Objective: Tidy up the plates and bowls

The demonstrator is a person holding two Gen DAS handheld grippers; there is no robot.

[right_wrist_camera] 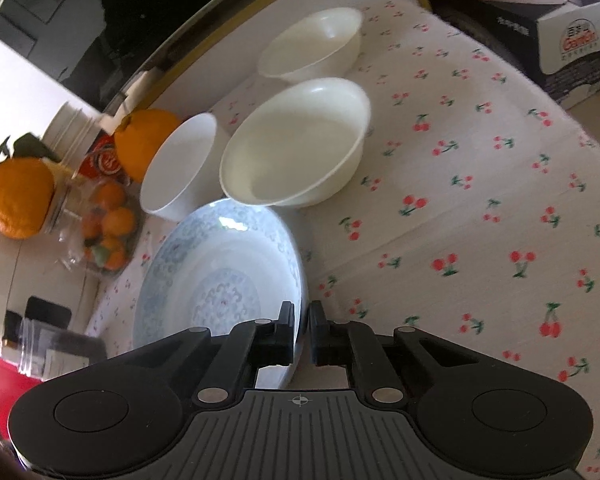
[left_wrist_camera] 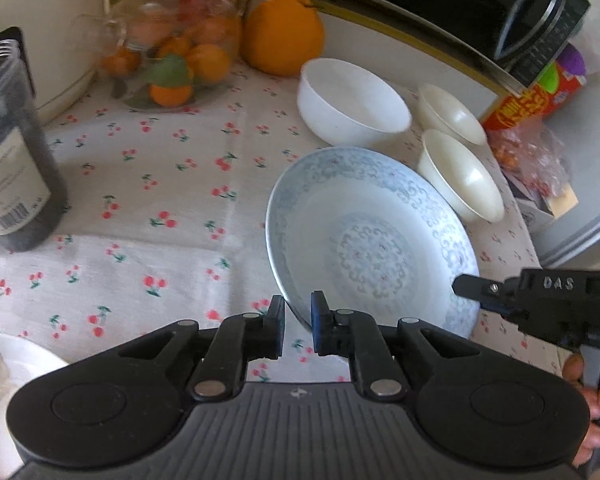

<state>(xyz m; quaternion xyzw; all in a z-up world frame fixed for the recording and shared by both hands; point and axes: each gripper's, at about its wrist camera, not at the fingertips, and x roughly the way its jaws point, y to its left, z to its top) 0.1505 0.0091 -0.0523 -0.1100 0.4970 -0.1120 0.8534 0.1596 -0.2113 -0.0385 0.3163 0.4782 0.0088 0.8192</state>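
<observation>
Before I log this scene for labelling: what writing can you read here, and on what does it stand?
"DAS": raised letters on the right claw, seen from the left wrist.
"Gamon", roughly: logo on the grey box; the characters above it are too small.
Red snack packet: yellow lettering, blurred.
Dark jar: label text and barcode unreadable.
Red label beside the orange: blurred.

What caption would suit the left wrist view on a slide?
Both grippers, left and right, clamp opposite rims of the blue plate beside three white bowls.

- table, cherry-print cloth (left_wrist_camera: pixel 148 184)
- patterned plate (left_wrist_camera: pixel 376 248)
- white bowl (left_wrist_camera: pixel 352 100)
- two cream bowls (right_wrist_camera: pixel 296 148)
- dark jar (left_wrist_camera: pixel 12 160)
- fruit jar (left_wrist_camera: pixel 176 40)
- orange (left_wrist_camera: pixel 282 34)
</observation>
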